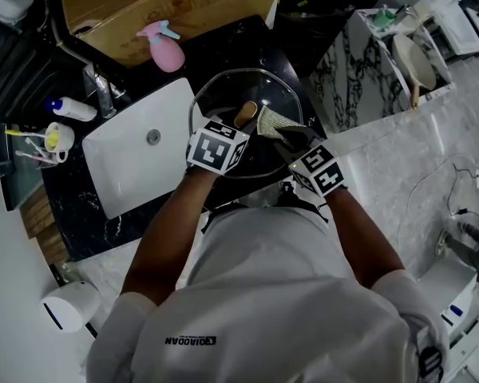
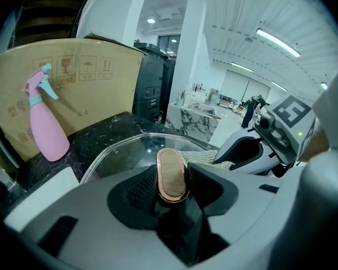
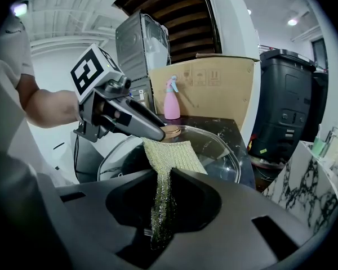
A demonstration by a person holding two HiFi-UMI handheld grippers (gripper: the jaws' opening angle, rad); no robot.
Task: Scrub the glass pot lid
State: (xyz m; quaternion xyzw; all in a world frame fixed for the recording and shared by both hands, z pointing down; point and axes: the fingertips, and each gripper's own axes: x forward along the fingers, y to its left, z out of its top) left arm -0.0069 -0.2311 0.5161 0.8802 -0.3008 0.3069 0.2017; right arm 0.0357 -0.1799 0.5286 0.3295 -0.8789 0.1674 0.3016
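— On the dark worktop (image 1: 231,46), what does the head view give?
— Noted: glass pot lid (image 1: 227,90) toward the worktop's right end, just beside the white sink (image 1: 128,162). The left gripper (image 1: 244,120) is at the lid's wooden knob (image 1: 246,112). The right gripper (image 1: 286,136) is on the lid's right side, with a scouring cloth (image 1: 269,122) over the glass. At the back edge are a pink spray bottle (image 1: 166,50) and a cardboard box (image 1: 184,6).
— Left gripper view?
— Jaws clamped on the knob (image 2: 171,173), one pad on each side. The lid (image 2: 121,151) spreads out beyond it. The cloth (image 2: 205,157) lies on its right part, with the right gripper (image 2: 253,151) behind.
— Right gripper view?
— Jaws together, pinching the cloth (image 3: 172,153) in a bunch. Its free end fans out onto the lid (image 3: 225,148), just beside the knob (image 3: 170,131), where the left gripper (image 3: 155,133) grips. I cannot tell whether the lid lies flat on the worktop.
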